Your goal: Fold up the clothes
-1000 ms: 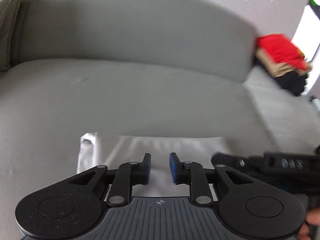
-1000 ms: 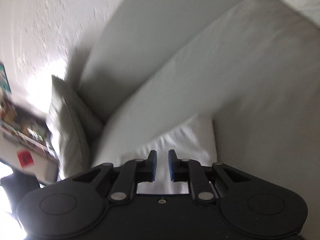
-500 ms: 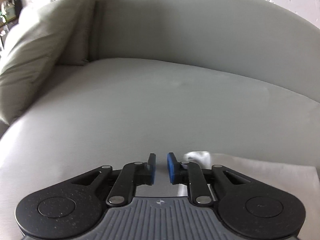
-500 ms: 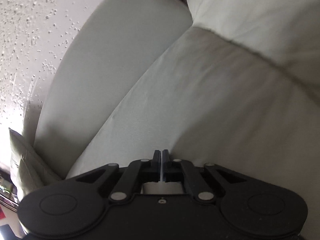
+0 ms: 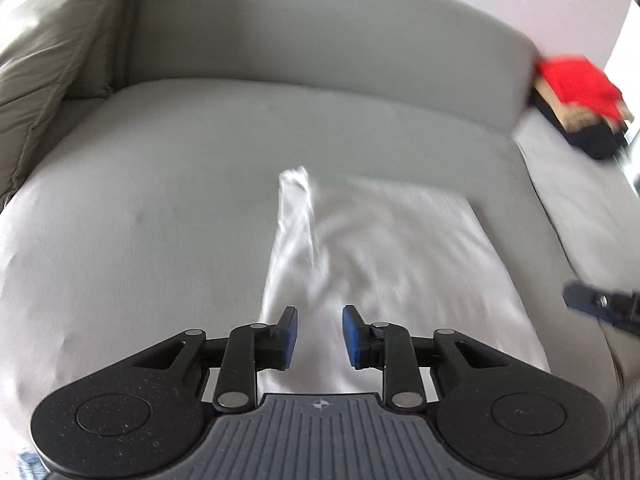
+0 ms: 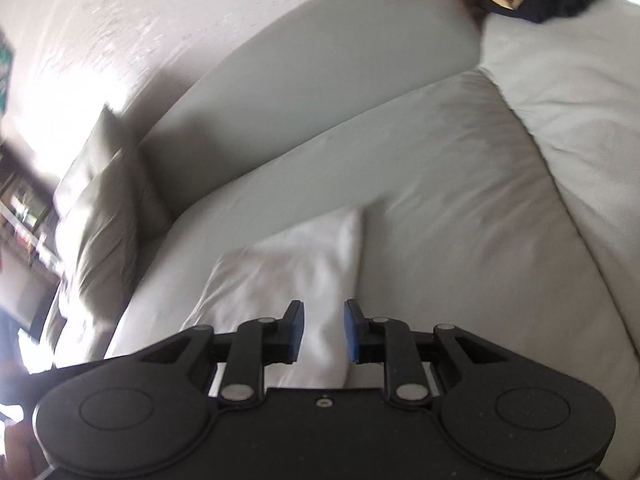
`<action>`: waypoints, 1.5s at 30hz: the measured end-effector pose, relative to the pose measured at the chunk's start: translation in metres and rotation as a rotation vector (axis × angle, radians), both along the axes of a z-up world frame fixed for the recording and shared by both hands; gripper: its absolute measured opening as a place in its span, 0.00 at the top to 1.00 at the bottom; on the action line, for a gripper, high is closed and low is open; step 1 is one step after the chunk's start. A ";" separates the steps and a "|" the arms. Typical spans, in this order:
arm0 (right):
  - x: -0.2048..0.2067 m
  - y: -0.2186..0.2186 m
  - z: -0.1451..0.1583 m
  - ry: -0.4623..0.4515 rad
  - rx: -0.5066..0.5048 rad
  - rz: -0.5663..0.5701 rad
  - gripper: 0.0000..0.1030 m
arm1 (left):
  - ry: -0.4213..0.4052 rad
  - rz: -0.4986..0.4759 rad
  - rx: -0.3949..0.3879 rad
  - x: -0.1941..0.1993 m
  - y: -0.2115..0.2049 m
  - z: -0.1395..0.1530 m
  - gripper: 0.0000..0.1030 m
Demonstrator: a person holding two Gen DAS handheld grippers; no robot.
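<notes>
Left wrist view shows a grey sofa (image 5: 160, 200) with a white garment (image 5: 400, 260) spread flat on its seat, probably laid there so it can be folded. Stacked clothes (image 5: 576, 96) sit at the far right, likely finished. Left gripper (image 5: 318, 336) and right gripper (image 6: 322, 330) hover over the garment's near edge, jaws apart, holding nothing.

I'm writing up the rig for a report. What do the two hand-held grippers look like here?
Both share one build: black speckled plastic bodies with two round lobes, black linkage bars with silver pivot pins, and blue pads on the fingertips. The left hand-held gripper has a grey ribbed plate with a small crosshair mark at its base; the right hand-held gripper has a plain black plate with one small screw. No cables or sleeves show.
</notes>
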State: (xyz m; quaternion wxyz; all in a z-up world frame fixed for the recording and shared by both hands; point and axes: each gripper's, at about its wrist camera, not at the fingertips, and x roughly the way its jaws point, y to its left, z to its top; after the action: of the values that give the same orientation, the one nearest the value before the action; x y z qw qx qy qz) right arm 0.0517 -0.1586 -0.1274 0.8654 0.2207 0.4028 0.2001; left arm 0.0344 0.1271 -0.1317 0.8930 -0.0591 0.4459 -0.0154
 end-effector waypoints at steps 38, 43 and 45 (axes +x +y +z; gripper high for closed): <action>-0.057 0.050 -0.005 0.031 -0.334 0.172 0.75 | 0.115 -0.139 0.259 -0.016 -0.026 -0.019 0.73; -0.058 0.027 0.002 0.062 -0.209 0.153 0.74 | 0.037 -0.085 0.173 -0.028 -0.003 -0.009 0.71; -0.058 0.017 0.007 0.051 -0.153 0.134 0.69 | 0.004 -0.038 0.108 -0.031 0.012 -0.005 0.68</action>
State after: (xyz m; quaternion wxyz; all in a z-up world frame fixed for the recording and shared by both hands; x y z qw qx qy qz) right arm -0.0062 -0.1421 -0.1201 0.8539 0.1317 0.4526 0.2206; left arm 0.0036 0.1396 -0.1366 0.8934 -0.0025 0.4492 -0.0084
